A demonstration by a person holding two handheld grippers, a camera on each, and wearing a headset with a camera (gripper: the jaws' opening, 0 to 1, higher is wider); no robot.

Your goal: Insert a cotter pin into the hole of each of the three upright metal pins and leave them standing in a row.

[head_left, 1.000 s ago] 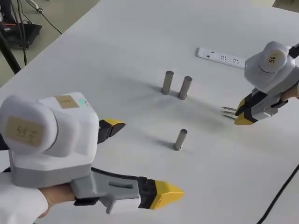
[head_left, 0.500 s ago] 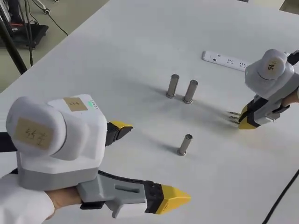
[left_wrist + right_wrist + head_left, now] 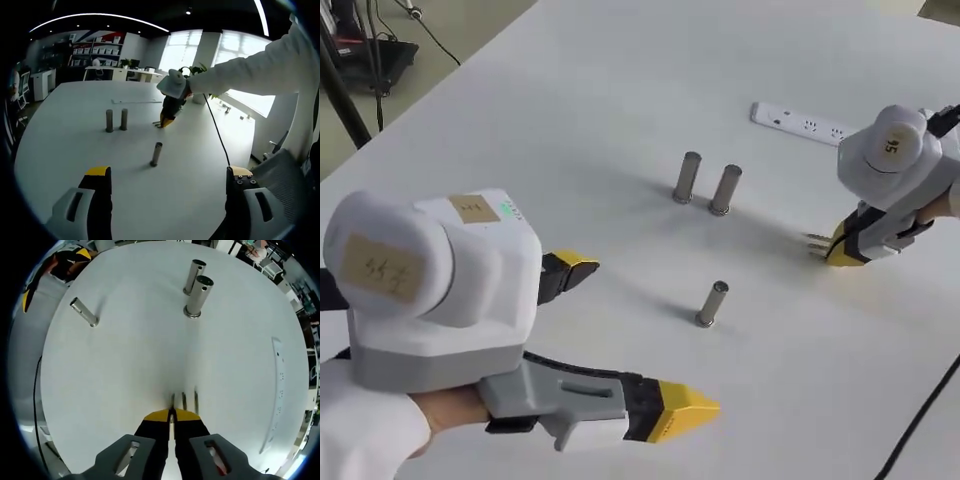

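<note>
Three metal pins stand upright on the white table: two close together (image 3: 687, 178) (image 3: 725, 190) and a third (image 3: 711, 303) alone, nearer me. Three thin cotter pins (image 3: 816, 243) lie side by side on the table at the right. My right gripper (image 3: 838, 252) is down at their near ends, jaws together, and the leftmost cotter pin (image 3: 172, 401) runs in between the tips. My left gripper (image 3: 630, 340) hovers wide open at the lower left, holding nothing; the lone metal pin (image 3: 156, 154) is ahead of it.
A white power strip (image 3: 800, 122) lies at the far right of the table. A black cable (image 3: 918, 422) crosses the near right corner. Bare table surrounds the metal pins. Floor and stands show past the far left edge.
The right gripper has dipped a little lower over the cotter pins' ends. The metal pins and cotter pins have stayed put; the picture shift comes from my head.
</note>
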